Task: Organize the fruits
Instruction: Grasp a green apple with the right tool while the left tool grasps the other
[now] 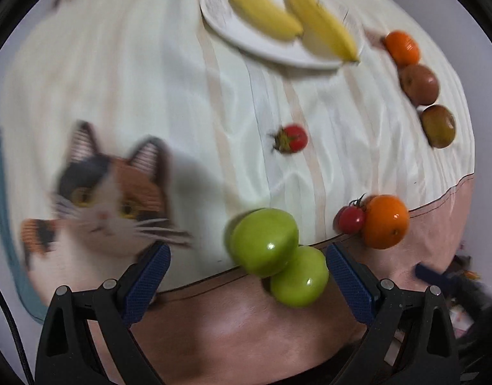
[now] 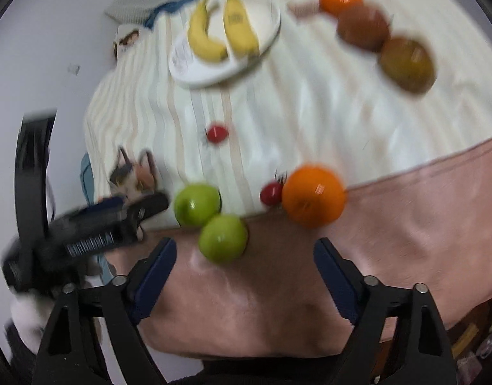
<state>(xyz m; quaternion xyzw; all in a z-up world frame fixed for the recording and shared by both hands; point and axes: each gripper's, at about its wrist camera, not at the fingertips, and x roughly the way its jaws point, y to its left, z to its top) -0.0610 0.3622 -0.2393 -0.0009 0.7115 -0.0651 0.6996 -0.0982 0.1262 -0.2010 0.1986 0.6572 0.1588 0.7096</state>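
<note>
Two green apples [image 1: 263, 240] [image 1: 300, 277] touch each other at the cloth's near edge. My left gripper [image 1: 246, 247] hangs open above them, its blue pads apart on either side and clear of them. My right gripper [image 2: 245, 241] is open too, over the nearer apple [image 2: 223, 237], with an orange [image 2: 313, 195] and a cherry tomato [image 2: 271, 192] just ahead to the right. Two bananas [image 1: 265, 9] [image 1: 323, 25] lie on a white plate [image 1: 220, 16] at the far side. A small red fruit [image 1: 292, 138] sits mid-cloth.
At the far right an orange [image 1: 403, 48] and two brownish fruits [image 1: 419, 85] [image 1: 438, 125] form a row. A cat picture [image 1: 111, 192] is on the striped cloth at the left. The table edge with pink cloth [image 2: 406, 224] runs just below the apples.
</note>
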